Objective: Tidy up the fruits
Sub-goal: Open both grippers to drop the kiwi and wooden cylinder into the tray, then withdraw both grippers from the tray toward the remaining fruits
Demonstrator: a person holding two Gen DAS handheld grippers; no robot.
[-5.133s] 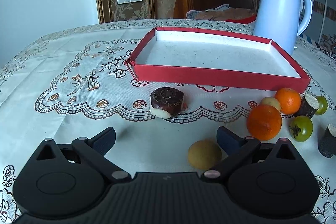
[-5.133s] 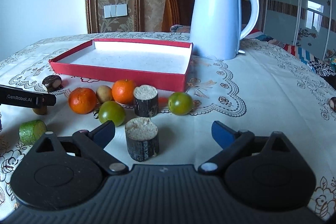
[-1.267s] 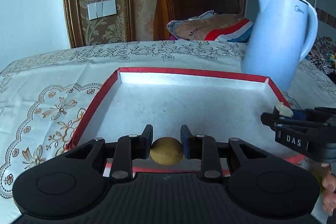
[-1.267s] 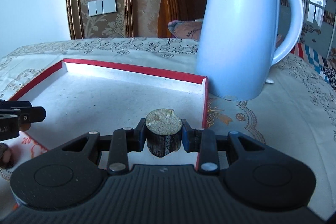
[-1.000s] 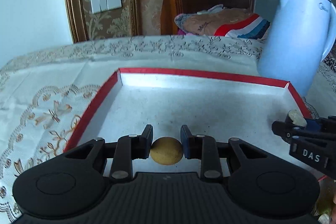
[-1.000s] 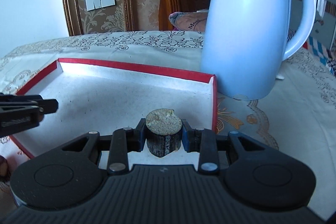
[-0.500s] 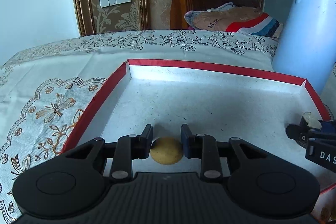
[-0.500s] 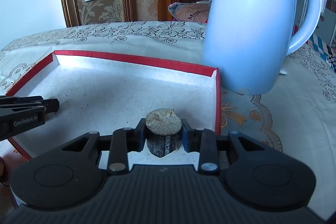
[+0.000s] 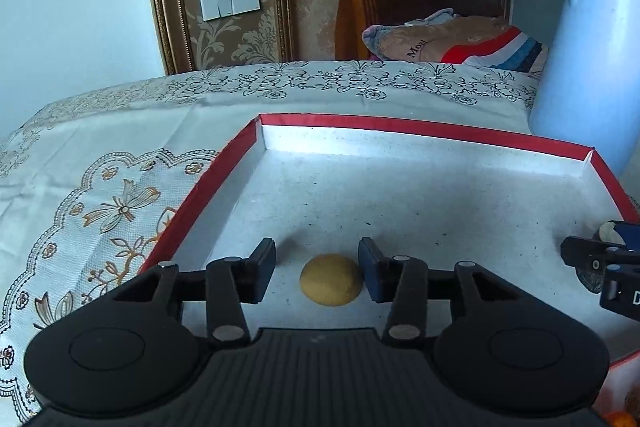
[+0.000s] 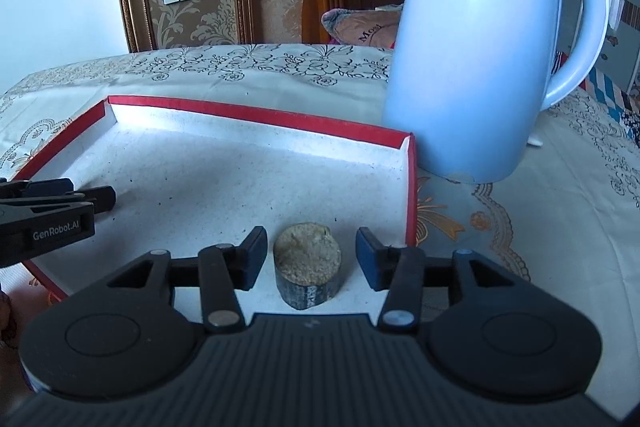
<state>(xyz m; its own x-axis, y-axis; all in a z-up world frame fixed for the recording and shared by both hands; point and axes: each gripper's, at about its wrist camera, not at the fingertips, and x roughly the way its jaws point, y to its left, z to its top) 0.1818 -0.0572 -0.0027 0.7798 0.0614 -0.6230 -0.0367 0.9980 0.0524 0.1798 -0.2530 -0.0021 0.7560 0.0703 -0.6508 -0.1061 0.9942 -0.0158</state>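
A red-rimmed tray point(image 9: 420, 129) with a white floor lies on the tablecloth. In the left wrist view a small yellow-brown round fruit point(image 9: 331, 279) rests on the tray floor between the fingers of my left gripper point(image 9: 318, 273); the jaws are opening, with a gap on the left side and the right pad close beside the fruit. In the right wrist view a short dark cane piece with a pale cut top point(image 10: 307, 273) stands upright on the tray floor near the tray's right wall. My right gripper point(image 10: 310, 261) straddles it, jaws opening, both pads apart from it.
A pale blue electric kettle point(image 10: 480, 47) stands just behind the tray's right far corner. The other gripper shows at the edge of each view: right gripper point(image 9: 600, 267), left gripper point(image 10: 52, 211). A wooden chair with folded cloth point(image 9: 452, 39) stands beyond the table. An orange point(image 9: 618, 419) peeks in bottom right.
Both grippers went from shut on their pieces to parted jaws. The yellow fruit and the cane piece now rest on the tray floor, released.
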